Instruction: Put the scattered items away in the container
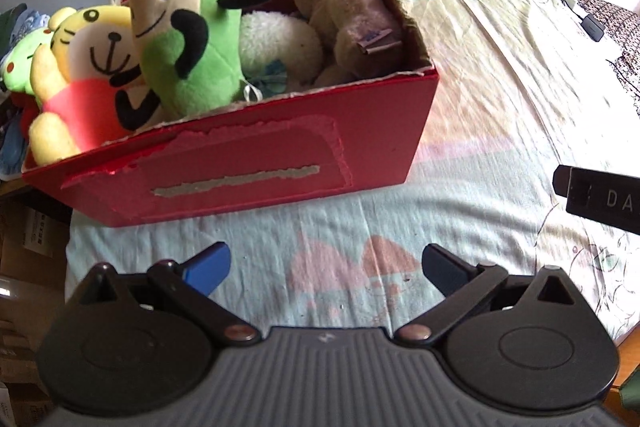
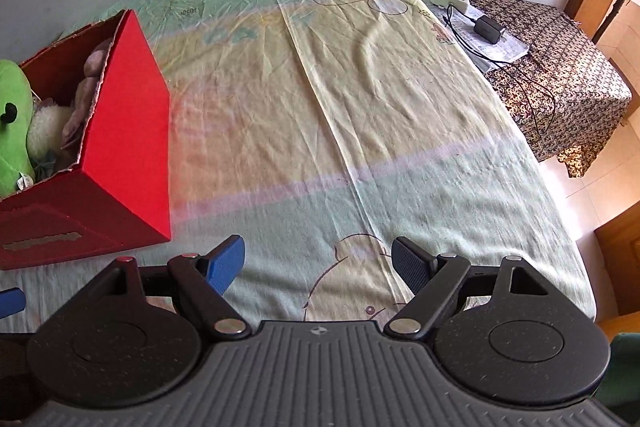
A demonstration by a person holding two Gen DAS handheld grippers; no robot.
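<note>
Both jaws spread wide, empty, red box (image 1: 280, 163) packed, toys overlapping, frog toy (image 1: 18, 63) half hidden

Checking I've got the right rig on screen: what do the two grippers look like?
Left gripper and right gripper look alike: ribbed grey body, two round black housings, black linkage arms with metal pivots, one blue finger, one dark finger. No cables or sleeves visible.

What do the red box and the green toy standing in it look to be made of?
Red box: apparently cardboard with a smooth red facing; its front skin is torn to a grey-brown strip and the rim is ragged. Green toy: seemingly soft short-pile plush, with a fuzzy surface, stitched smile and rounded stuffed shape.
</note>
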